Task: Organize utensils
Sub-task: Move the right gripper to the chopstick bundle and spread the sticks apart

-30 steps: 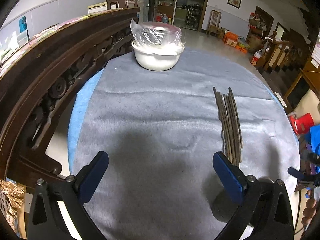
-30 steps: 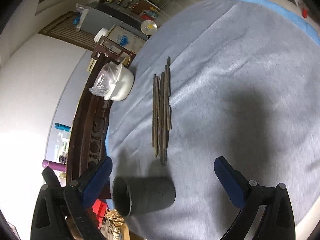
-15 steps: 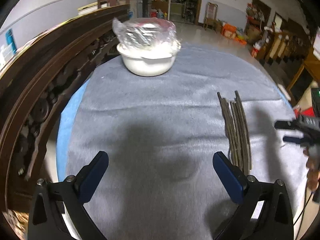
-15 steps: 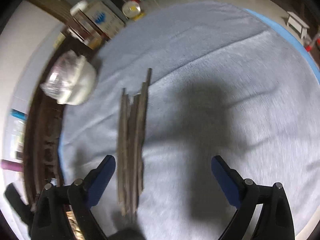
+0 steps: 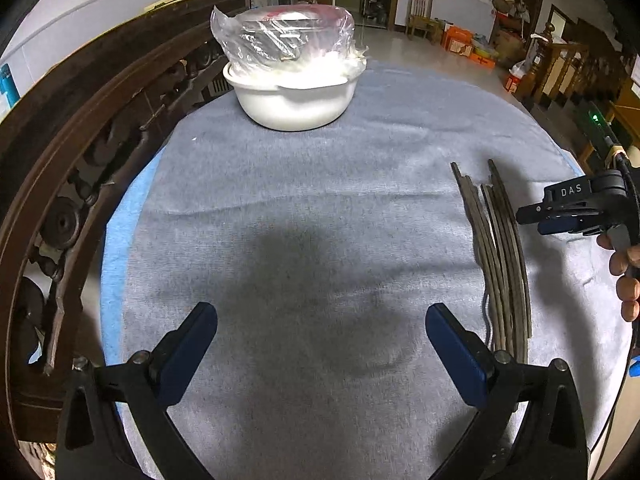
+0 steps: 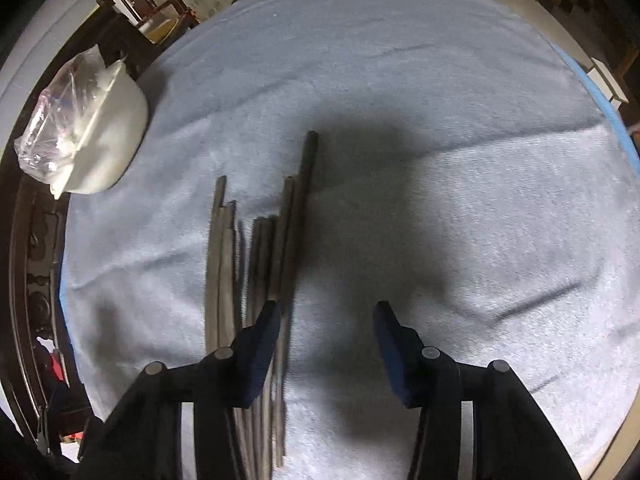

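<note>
I am holding my right gripper (image 6: 326,344) steeply down over the near end of the chopsticks (image 6: 256,272), and its jaws have just been closing to about half their spread; only bare cloth is lying between the blue pads, with the left pad (image 6: 262,354) sitting over the bundle's right-hand sticks, though I cannot tell whether it is touching them. In the right wrist view the dark sticks are lying flat, side by side, their long axis running from 6 o'clock up toward 12, the far tips uneven and the longest stick reaching farthest at 12. My left gripper (image 5: 320,344) is hanging with its jaws spread wide and nothing between them, over open grey cloth (image 5: 304,208). In its view the same bundle (image 5: 498,256) is lying at 3 o'clock, and the right gripper (image 5: 528,216) is coming in from the right edge just beyond it, its black body reading "DAS". A white bowl (image 5: 296,100) holding a clear plastic bag (image 5: 284,32) is standing at 12 o'clock near the far edge of the round table. A carved dark wooden rail (image 5: 80,128) is curving along the table's left rim from 7 to 11 o'clock, while the middle and right of the cloth are lying free
</note>
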The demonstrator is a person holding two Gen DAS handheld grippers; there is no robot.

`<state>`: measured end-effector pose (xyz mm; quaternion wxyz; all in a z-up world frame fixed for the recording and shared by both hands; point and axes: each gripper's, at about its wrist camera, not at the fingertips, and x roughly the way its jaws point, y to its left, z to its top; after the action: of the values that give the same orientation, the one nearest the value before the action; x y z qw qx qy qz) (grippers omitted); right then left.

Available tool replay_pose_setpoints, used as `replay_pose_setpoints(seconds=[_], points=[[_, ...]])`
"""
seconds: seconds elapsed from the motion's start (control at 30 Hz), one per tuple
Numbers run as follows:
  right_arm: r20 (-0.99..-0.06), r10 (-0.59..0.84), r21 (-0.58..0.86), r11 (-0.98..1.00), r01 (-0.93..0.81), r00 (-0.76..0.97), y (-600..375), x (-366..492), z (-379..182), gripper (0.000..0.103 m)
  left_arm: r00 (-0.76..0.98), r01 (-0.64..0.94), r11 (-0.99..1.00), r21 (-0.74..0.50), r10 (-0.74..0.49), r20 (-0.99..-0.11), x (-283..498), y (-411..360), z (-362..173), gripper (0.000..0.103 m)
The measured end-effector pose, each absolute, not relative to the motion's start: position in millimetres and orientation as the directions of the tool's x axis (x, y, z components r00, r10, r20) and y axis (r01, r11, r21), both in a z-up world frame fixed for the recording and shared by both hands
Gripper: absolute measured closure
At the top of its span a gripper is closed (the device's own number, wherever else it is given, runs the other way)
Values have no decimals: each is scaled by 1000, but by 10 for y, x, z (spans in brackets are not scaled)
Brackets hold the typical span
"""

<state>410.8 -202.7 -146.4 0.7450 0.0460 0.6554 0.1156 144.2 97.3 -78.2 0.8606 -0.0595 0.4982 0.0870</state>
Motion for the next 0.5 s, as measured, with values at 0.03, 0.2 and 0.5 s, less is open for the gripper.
replay_pose_setpoints(seconds=[0.03, 0.2, 0.5], points=[[-967, 229, 217, 970, -113, 109, -2017, 4120, -1480, 51, 486, -209, 978, -16, 89, -869, 1452, 974, -793, 0], [-978, 186, 174, 977, -121, 94, -1959, 4176, -1537, 52, 479, -202, 979, -14, 87, -873, 1493, 950, -838, 0], [-978, 186, 179, 980, -82, 91, -2319, 4226, -1555, 52, 476, -170, 985, -20, 65, -877, 1649, 821, -834, 0]])
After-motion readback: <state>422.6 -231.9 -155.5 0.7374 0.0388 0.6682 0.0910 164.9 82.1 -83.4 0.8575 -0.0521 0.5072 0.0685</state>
